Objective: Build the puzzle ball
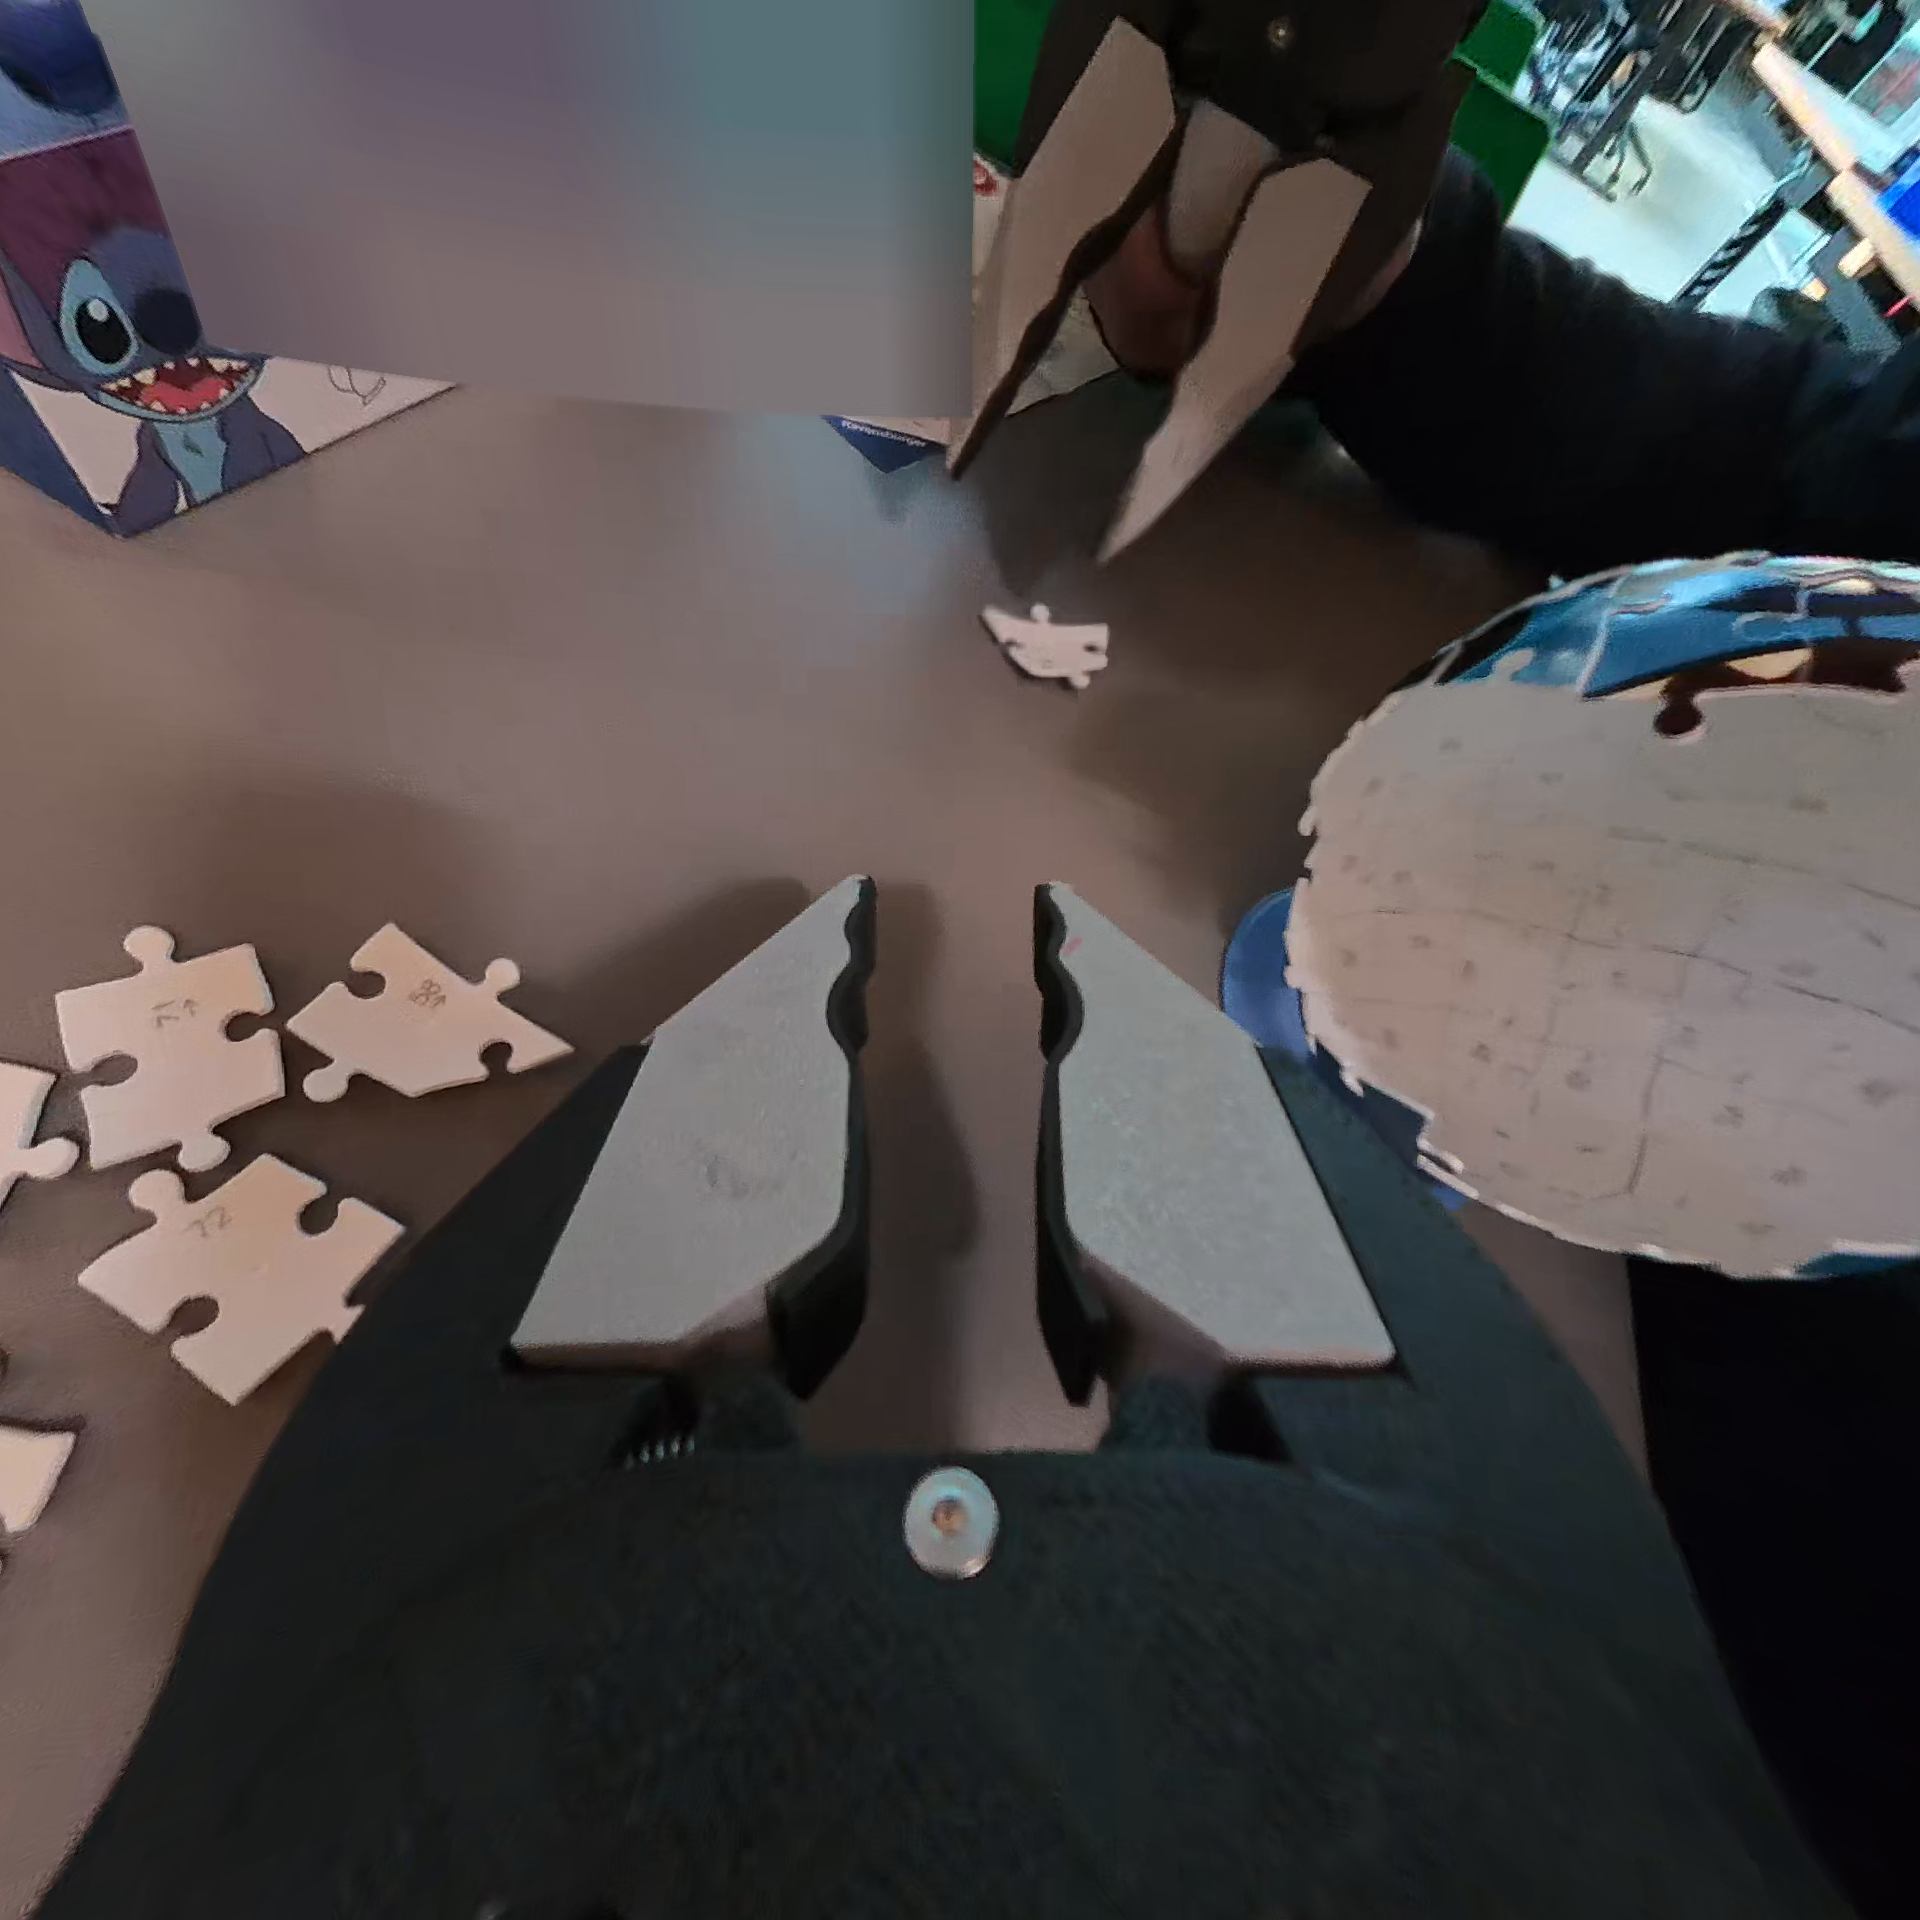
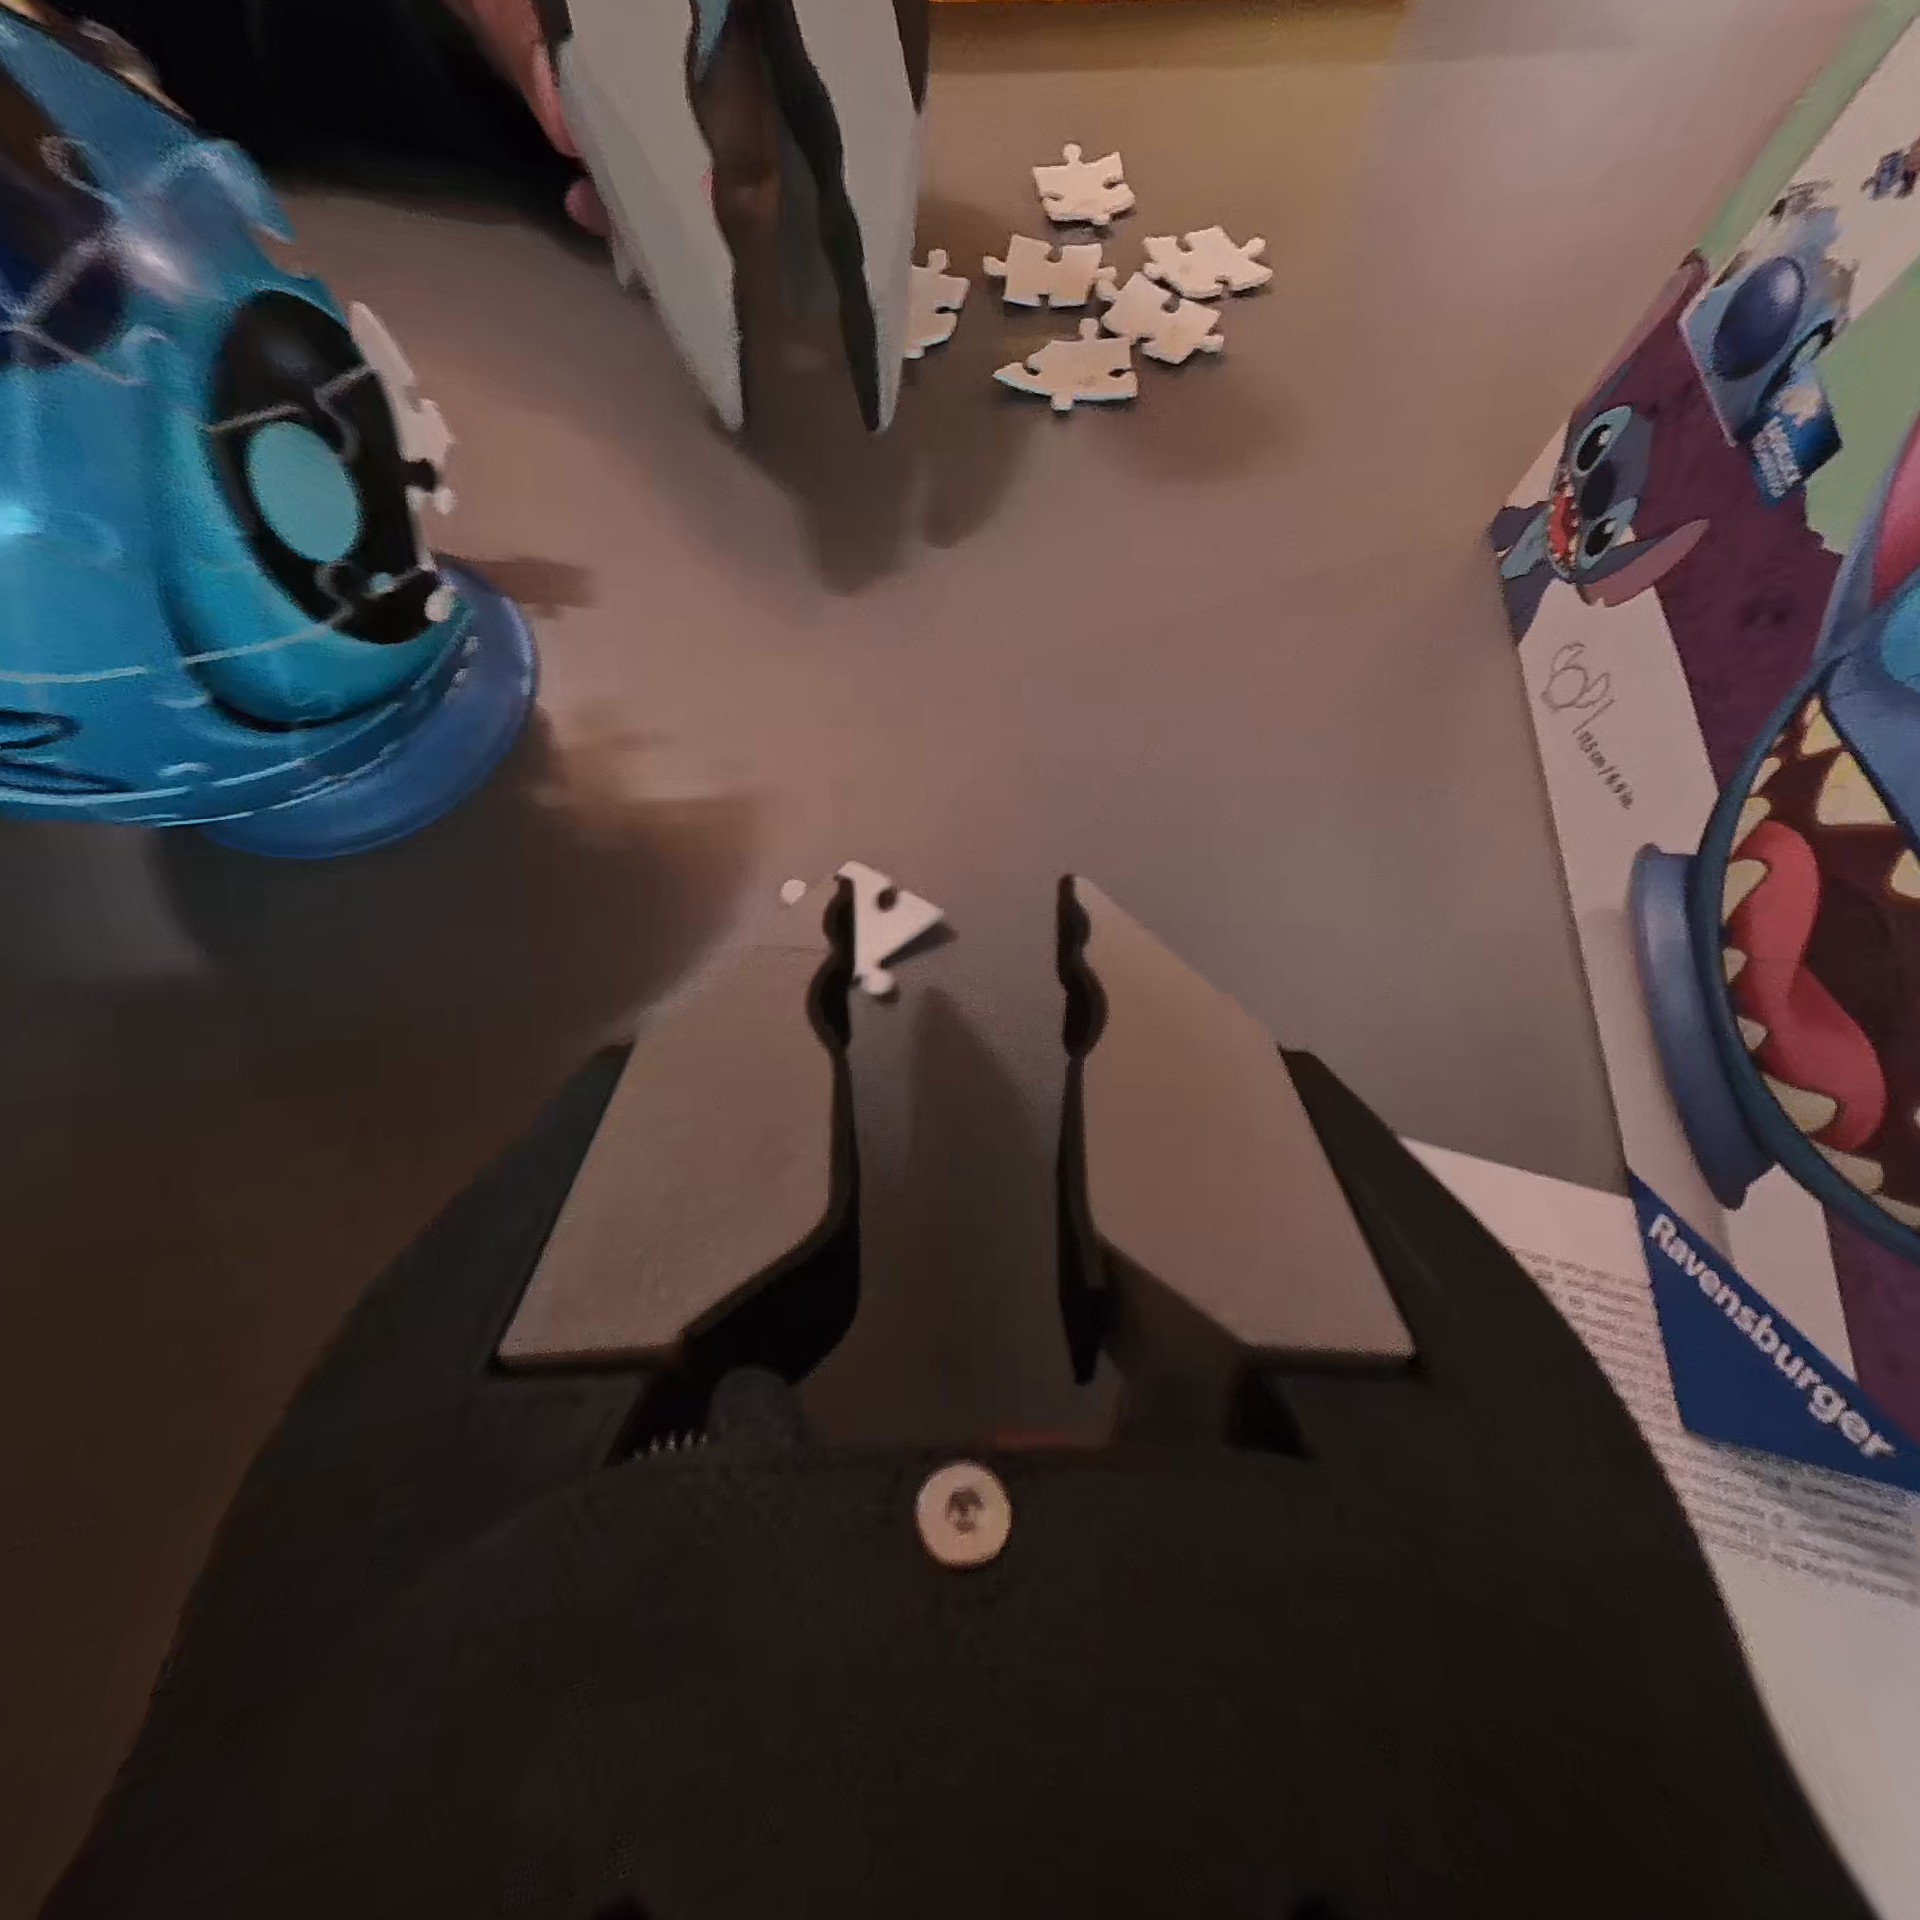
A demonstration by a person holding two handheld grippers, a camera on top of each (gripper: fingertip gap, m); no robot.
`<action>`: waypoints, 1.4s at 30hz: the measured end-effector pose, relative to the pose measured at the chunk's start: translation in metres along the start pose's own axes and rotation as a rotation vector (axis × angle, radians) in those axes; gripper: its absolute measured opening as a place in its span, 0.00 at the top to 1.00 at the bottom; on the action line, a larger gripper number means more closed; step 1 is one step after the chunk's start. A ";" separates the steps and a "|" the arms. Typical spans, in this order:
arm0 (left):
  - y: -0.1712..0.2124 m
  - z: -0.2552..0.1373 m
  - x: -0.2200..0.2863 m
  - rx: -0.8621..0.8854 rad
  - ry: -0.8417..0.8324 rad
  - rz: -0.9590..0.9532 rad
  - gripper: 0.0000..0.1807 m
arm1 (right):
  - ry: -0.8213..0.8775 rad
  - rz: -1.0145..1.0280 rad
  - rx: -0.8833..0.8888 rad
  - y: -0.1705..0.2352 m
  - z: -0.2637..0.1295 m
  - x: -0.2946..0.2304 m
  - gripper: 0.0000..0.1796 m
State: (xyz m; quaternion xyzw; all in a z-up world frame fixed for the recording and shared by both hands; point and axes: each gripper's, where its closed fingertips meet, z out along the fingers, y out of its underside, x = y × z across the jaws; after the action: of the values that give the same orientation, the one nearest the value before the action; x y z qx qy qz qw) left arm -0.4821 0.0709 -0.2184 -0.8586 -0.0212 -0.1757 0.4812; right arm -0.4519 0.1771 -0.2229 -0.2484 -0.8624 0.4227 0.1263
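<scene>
Left gripper (image 1: 954, 904) agape, empty; lone piece (image 1: 1047, 644) lies ahead, puzzle ball (image 1: 1621, 997) to its right. Right gripper (image 2: 956, 904) agape too, same piece (image 2: 883, 925) at its left fingertip: right is nearer.

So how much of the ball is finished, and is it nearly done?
Quite a lot is done: the puzzle ball is a big joined shell on its blue stand, but one side is open. Right now the right gripper is open just over a lone white piece; the left gripper is open and empty. Still left: that piece and the loose pieces on the table.
</scene>
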 end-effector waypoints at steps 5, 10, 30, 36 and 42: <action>0.000 -0.007 -0.001 0.028 0.015 -0.048 0.84 | -0.054 -0.045 -0.029 0.009 -0.001 -0.018 0.68; 0.013 -0.010 -0.007 -0.043 -0.039 -0.008 0.84 | -0.086 -0.137 -0.072 0.019 0.023 -0.028 0.85; -0.042 0.018 0.003 0.160 0.234 -0.402 0.81 | 0.170 -0.216 0.098 -0.043 0.037 -0.006 0.86; -0.042 0.022 -0.003 0.169 0.268 -0.494 0.82 | 0.184 -0.260 0.152 -0.065 0.045 -0.008 0.86; -0.045 0.016 -0.005 0.218 0.266 -0.489 0.99 | 0.184 -0.323 0.179 -0.083 0.057 -0.010 0.86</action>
State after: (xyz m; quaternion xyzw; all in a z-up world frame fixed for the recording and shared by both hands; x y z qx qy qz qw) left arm -0.4920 0.1094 -0.1907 -0.7407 -0.1830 -0.3938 0.5126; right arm -0.4949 0.0902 -0.1920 -0.1323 -0.8349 0.4473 0.2922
